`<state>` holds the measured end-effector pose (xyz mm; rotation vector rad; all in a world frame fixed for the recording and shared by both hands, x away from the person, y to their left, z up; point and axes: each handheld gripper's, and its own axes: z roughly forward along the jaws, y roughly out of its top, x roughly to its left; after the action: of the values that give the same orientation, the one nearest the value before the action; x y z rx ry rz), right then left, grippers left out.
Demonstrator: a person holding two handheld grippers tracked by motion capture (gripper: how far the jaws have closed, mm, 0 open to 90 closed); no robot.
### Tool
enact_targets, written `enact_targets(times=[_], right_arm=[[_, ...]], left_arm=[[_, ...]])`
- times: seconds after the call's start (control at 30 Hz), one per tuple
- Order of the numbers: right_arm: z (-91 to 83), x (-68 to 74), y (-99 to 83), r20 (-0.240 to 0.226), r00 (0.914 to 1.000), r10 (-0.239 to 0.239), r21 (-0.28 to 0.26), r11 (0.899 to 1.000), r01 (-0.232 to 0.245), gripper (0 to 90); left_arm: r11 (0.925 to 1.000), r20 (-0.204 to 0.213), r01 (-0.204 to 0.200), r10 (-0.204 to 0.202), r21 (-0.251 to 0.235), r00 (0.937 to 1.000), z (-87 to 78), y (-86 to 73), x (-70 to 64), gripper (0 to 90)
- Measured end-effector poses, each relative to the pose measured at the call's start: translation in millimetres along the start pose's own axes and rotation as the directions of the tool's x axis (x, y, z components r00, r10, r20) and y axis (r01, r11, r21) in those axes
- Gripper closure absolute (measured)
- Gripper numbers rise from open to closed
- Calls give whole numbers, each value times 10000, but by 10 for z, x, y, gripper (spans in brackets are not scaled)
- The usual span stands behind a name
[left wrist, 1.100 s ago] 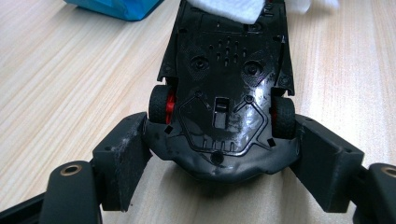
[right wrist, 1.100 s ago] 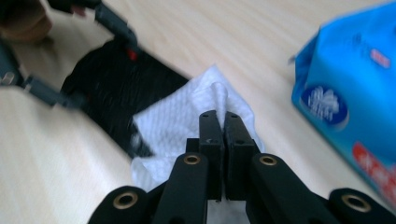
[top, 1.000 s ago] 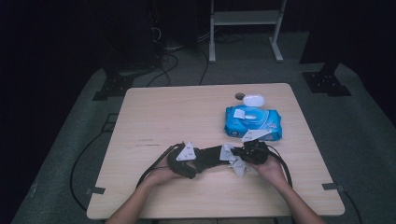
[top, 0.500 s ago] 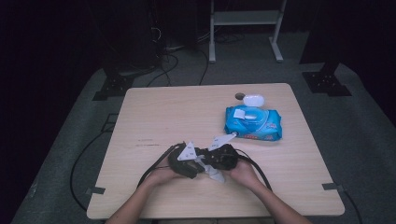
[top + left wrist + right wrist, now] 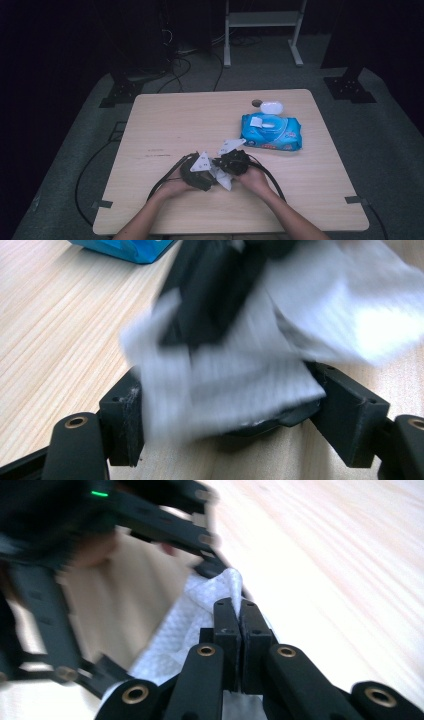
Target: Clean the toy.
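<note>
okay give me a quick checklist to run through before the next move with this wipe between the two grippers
1. Right gripper shut on the wipe: ok, jaws pressed together with the sheet between them.
2. Left gripper open: ok, jaws stand wide apart.
3. Wipe inside the left jaws: cannot tell, it is blurred and may only lie across them.
4. Wipe free of the blue pack: ok, the pack lies apart on the table.
5. Both grippers close together near the table's front edge: ok.
6. Pack's lid shut: cannot tell.

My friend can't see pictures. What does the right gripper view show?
The right gripper has its black fingers shut on a white wipe above a wooden table. The left gripper is blurred, close behind.
</note>
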<state>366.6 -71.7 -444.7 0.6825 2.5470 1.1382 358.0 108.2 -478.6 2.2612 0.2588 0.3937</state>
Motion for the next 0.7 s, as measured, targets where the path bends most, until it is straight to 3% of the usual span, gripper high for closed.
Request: enact_targets(times=[0.17,0.37,0.53,0.7], right_arm=[[-186,-271,-140,673,9962,559,-74,9984,-556,876],[-463,-530,-354,998,9856,1362,-247,9906,-1344,876],[-632,-547,-540,818,9817,1720,-166,9851,-1712,875],[-692,-424,-605,663,9841,1646,-233,9863,-1634,876]], left_arm=[[10000,12,-35,35,-18,10000,-5,-1,5,239],[10000,4,-60,60,13,10000,-5,-3,6,239],[9999,5,-105,105,25,9999,-4,-3,4,239],[9999,81,-140,140,23,9999,2,3,-14,239]])
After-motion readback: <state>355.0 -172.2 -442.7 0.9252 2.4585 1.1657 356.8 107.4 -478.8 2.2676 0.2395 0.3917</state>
